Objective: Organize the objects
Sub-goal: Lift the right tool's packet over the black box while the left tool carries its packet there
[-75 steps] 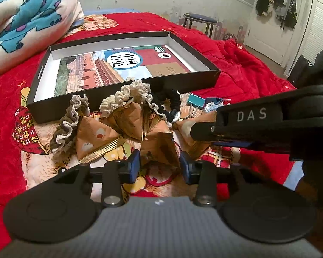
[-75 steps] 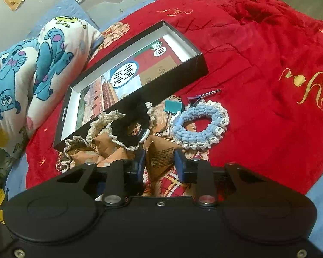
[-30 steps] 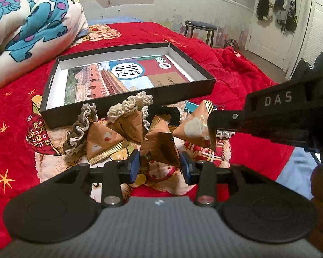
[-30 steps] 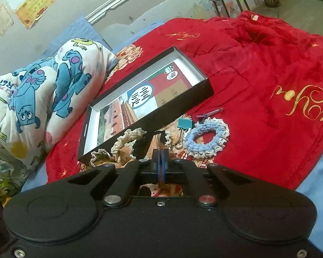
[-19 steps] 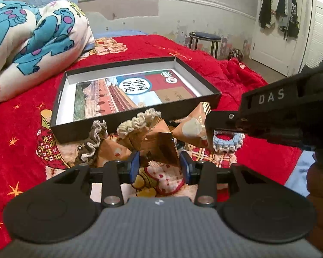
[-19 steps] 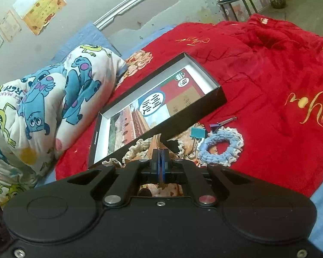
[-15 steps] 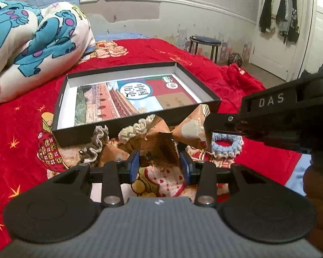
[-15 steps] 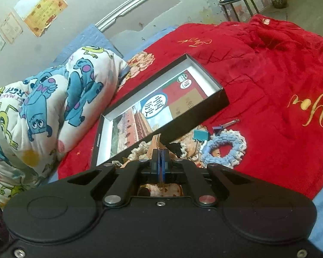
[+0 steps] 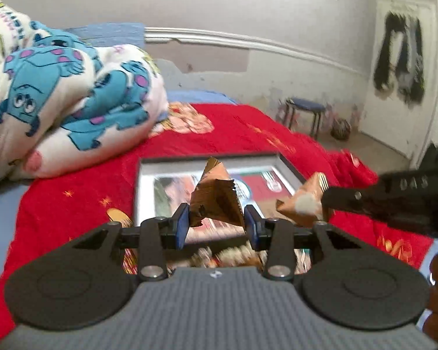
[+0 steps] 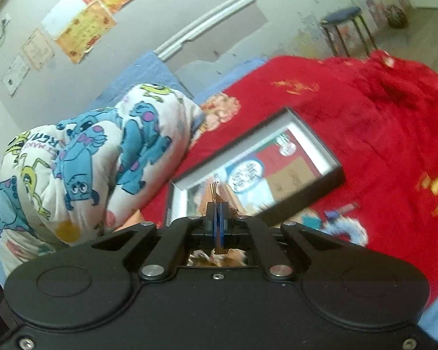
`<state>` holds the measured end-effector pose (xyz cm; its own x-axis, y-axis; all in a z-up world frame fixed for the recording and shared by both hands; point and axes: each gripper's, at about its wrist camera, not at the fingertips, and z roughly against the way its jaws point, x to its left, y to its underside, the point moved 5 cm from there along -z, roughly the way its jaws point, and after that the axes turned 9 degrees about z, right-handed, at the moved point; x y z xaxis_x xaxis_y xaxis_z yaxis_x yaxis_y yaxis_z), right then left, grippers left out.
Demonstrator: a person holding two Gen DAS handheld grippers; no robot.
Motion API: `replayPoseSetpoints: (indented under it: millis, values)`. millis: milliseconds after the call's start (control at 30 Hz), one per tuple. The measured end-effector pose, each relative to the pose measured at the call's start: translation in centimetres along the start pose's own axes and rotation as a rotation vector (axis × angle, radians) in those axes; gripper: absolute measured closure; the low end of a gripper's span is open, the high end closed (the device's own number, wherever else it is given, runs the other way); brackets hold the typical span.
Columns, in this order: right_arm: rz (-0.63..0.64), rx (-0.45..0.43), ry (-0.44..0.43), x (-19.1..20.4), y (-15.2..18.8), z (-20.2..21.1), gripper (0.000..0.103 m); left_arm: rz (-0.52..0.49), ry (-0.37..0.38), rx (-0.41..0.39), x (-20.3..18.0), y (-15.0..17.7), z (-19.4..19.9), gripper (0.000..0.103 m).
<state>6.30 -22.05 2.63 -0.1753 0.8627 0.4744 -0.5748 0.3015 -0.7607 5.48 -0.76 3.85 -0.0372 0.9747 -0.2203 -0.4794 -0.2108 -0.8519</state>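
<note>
My left gripper (image 9: 216, 224) is shut on a brown triangular packet (image 9: 214, 201) and holds it in the air in front of the black shallow box (image 9: 149, 163). My right gripper (image 10: 217, 218) is shut on the gold-edged seam of a second brown packet (image 10: 216, 192). That packet (image 9: 303, 204) and the right gripper's black body (image 9: 394, 204) show at the right of the left wrist view. The box (image 10: 333, 180) lies on the red blanket (image 10: 379, 116), its printed floor visible.
A blue scrunchie (image 10: 344, 230) and small blue binder clips (image 10: 312, 220) lie on the blanket near the box's front wall. A monster-print duvet (image 9: 58, 102) is heaped at the left. A stool (image 9: 303, 113) stands by the far wall.
Both grippers have risen sharply with their packets. The pile of packets and scrunchies has dropped out of sight below. The box now sits lower and further off in both views.
</note>
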Motion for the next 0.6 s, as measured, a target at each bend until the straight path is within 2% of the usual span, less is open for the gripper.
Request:
replayPoseSetpoints:
  millis: [133,333,467,600]
  values:
    - [0.008,-0.009,-0.032,1.8,-2.4,-1.4,0.1,0.023,-0.024,-0.048,1.5,-2.9,-0.2,0.059]
    - [0.047,-0.018,-0.062,3.6,-5.2,-4.6,0.1,0.031,-0.023,-0.101,2.7,-6.1,-1.7,0.059]
    - [0.045,-0.017,-0.071,3.7,-6.6,-7.1,0.1,0.063,-0.02,-0.097,3.3,-6.7,-3.6,0.059]
    - [0.039,-0.019,-0.084,3.0,-7.2,-9.8,0.1,0.043,-0.028,-0.065,3.8,-5.7,-6.3,0.059]
